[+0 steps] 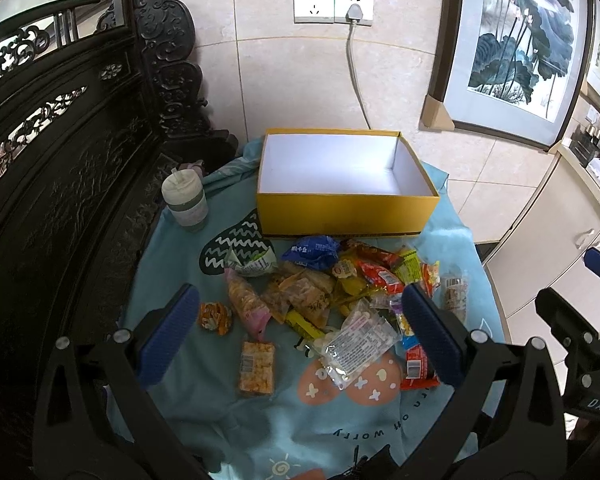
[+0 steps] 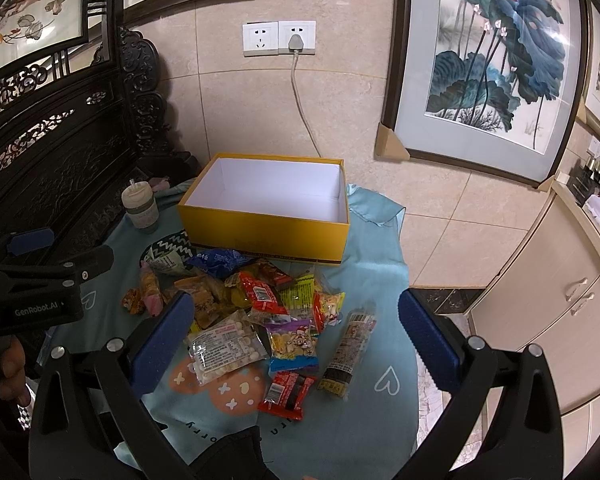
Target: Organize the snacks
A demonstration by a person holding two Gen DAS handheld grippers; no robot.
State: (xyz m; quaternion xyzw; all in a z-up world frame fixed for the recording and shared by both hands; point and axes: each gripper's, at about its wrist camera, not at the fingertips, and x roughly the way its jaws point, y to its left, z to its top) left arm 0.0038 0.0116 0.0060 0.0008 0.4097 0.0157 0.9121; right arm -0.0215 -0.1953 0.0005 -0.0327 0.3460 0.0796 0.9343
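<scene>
**Pick one snack at a time and drop it in the box**

Both claws hang over the table, spread wide and holding nothing. The left claw (image 1: 300, 332) is above the left side of the snack pile (image 1: 332, 296). The right claw (image 2: 296, 332) is above the right side. The box (image 2: 264, 208) is empty, so I think no snack is put away yet.

A good way to start is with a snack that lies alone. The rice bar (image 1: 257, 368) sits by itself near the left claw. The long dark stick pack (image 2: 348, 350) sits by itself near the right claw. These are easy to pinch without bumping the others. Come straight down, put one finger on each long side, and close gently. The bags are thin and slippery, so a hard squeeze could crush what is inside. Lift high enough to clear the box wall, then let go over the white floor.

The snacks are small shiny packs in red, yellow, blue, green and clear. Most lie in a heap on the blue cloth (image 2: 380, 280), just in front of the yellow box. Some overlap. A cup (image 1: 185, 200) stands to the left of the box, so keep the left claw away from it.
</scene>
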